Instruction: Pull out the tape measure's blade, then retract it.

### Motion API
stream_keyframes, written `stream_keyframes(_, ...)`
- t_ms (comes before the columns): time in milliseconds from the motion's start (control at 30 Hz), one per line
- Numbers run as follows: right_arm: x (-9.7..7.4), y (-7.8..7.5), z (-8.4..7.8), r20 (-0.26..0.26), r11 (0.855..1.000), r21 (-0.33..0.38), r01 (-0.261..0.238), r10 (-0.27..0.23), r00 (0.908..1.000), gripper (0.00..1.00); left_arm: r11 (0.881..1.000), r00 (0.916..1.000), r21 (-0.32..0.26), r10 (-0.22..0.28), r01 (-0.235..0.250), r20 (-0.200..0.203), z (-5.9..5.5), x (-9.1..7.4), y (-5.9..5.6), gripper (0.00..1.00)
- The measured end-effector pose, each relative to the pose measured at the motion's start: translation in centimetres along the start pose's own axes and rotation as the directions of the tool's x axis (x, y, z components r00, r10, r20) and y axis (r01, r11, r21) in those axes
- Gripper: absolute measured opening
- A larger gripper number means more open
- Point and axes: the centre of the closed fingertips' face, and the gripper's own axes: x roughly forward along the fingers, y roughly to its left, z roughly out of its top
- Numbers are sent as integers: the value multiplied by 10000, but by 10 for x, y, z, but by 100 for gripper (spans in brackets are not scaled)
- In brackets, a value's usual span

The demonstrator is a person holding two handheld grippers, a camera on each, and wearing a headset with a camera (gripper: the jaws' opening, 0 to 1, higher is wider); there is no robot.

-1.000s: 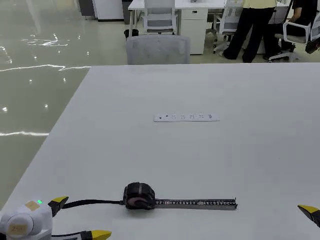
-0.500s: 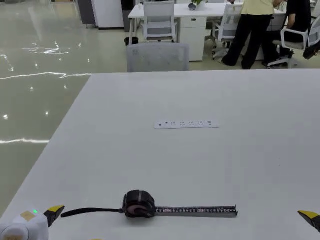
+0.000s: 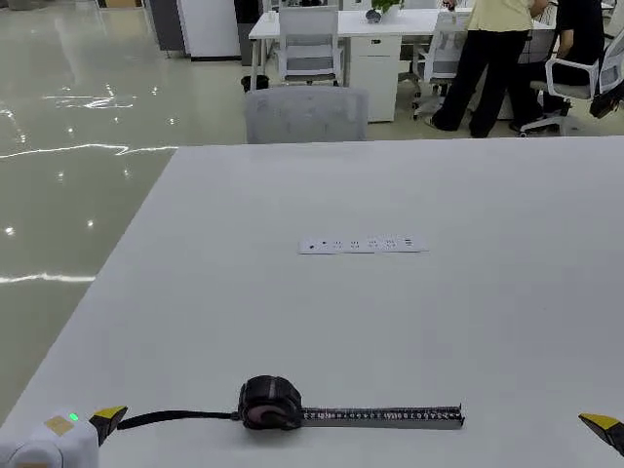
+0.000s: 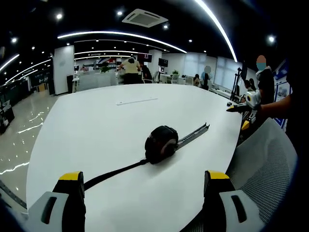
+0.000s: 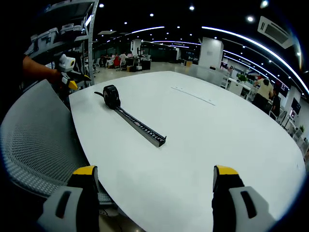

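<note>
Ahead of our left gripper (image 4: 145, 176), just past its jaws and centred between them, sits the tape (image 4: 161, 143): a rounded black case on a smooth, matte white table (image 4: 96, 121). The jaws are grey blocks with yellow tips, spread wide and holding nothing. A thin black strap (image 4: 113, 173) trails flat from the case back toward this gripper and ends near its left jaw.

From the far side of the case the blade (image 4: 193, 135) lies drawn out on the tabletop, a stiff, narrow strip with raised edges and fine printed marks, pointing away toward our right gripper (image 5: 154, 170). That gripper's jaws also stand wide apart and empty. The blade's squared end (image 5: 159, 140) lies ahead of it, well apart from the jaws, and the case sits farther off to its left.

A grey mesh chair back (image 5: 34, 140) curves beside the right gripper. Far beyond both grippers a flat white power strip (image 3: 362, 245) is set in the table.
</note>
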Motion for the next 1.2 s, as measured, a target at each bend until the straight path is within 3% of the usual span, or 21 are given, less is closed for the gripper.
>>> stream_keyframes(333, 3, 3, 1, -92, 9999, -122, -91, 90, 9999, 100, 10000, 9996, 1, 74, -74, -283, -11, -2, 0, 100)
stream_keyframes(567, 2, 2, -2, -439, 9980, -551, -316, 292, 9986, 100, 9998, 9996, -105, 181, -183, -232, -2, 3, 1, 100)
stream_keyframes(733, 6, -4, 5, -633, 9927, -1057, -580, 515, 9967, 100, 9993, 9987, 69, 381, -379, -340, 10, 14, -6, 100)
stream_keyframes(933, 17, -9, 16, -1055, 9779, -1714, -1199, 1028, 9891, 100, 9983, 9986, -281, 500, -504, -167, 31, 34, -19, 100)
stream_keyframes(1067, 27, -10, 23, -1339, 9640, -2067, -1675, 1418, 9808, 99, 9961, 9976, -563, 678, -683, -116, 36, 47, -27, 100)
stream_keyframes(1200, 39, -10, 30, -1678, 9409, -2583, -2190, 1796, 9693, 98, 9910, 9948, -861, 1017, -1021, -94, 34, 60, -31, 100)
